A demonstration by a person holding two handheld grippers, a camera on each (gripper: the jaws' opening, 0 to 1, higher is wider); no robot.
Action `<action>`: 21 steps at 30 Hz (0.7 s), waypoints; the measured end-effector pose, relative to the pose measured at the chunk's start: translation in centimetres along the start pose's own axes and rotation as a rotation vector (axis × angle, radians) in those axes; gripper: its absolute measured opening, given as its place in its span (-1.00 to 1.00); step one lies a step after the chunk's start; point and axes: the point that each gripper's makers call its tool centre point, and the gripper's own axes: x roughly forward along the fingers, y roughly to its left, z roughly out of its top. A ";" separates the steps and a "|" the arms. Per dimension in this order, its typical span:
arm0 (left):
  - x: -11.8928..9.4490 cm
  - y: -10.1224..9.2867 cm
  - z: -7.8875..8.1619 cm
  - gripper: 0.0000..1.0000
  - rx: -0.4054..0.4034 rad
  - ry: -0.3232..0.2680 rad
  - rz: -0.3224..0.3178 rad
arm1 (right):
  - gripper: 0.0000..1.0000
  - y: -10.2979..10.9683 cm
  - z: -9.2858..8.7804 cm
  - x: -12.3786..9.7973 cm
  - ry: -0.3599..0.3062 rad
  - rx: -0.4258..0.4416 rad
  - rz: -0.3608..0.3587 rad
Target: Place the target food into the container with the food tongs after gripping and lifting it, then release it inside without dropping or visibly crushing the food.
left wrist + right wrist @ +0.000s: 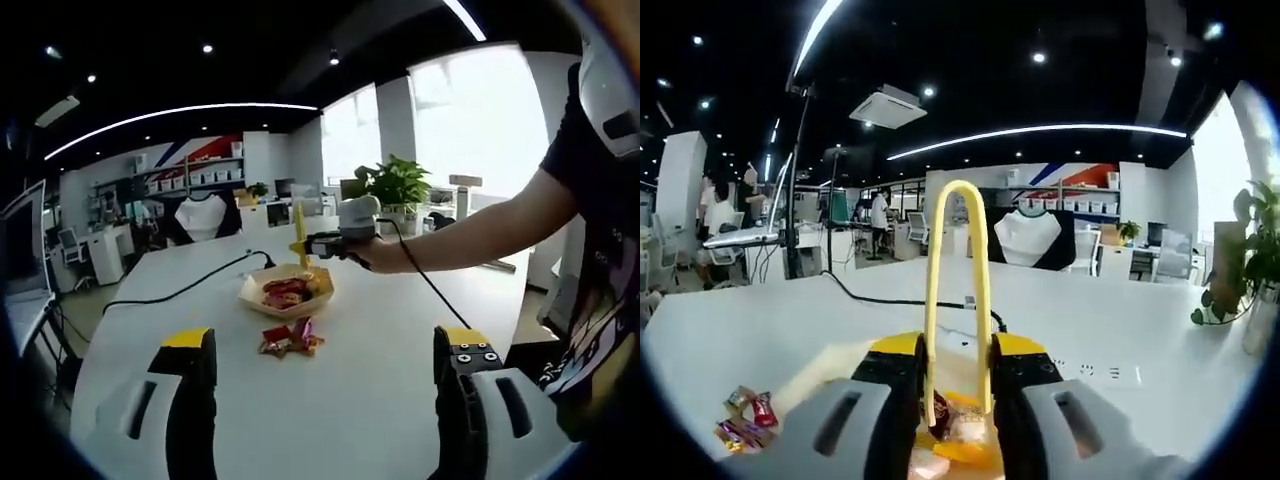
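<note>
My right gripper (955, 352) is shut on the yellow food tongs (982, 290), whose looped end rises between the jaws. The tongs' tips point down into a pale container (825, 368) of wrapped snacks (962, 432). I cannot tell whether the tips hold a piece. In the left gripper view a hand holds that right gripper (330, 243) and the tongs (299, 238) just above the container (252, 293). A small pile of wrapped candies (290, 338) lies on the table in front of it and shows as candies (745, 418) at lower left. My left gripper (326, 342) stands open, nearer than the pile.
A black cable (180, 290) runs across the white table (400, 330) to the container. A potted plant (398, 185) stands behind it. A person's arm (480, 230) reaches in from the right. A monitor (22, 245) stands at the left edge.
</note>
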 end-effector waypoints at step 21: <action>0.0 -0.1 0.0 0.90 0.000 -0.003 -0.010 | -0.54 5.3 1.7 -4.1 -0.105 -0.022 0.103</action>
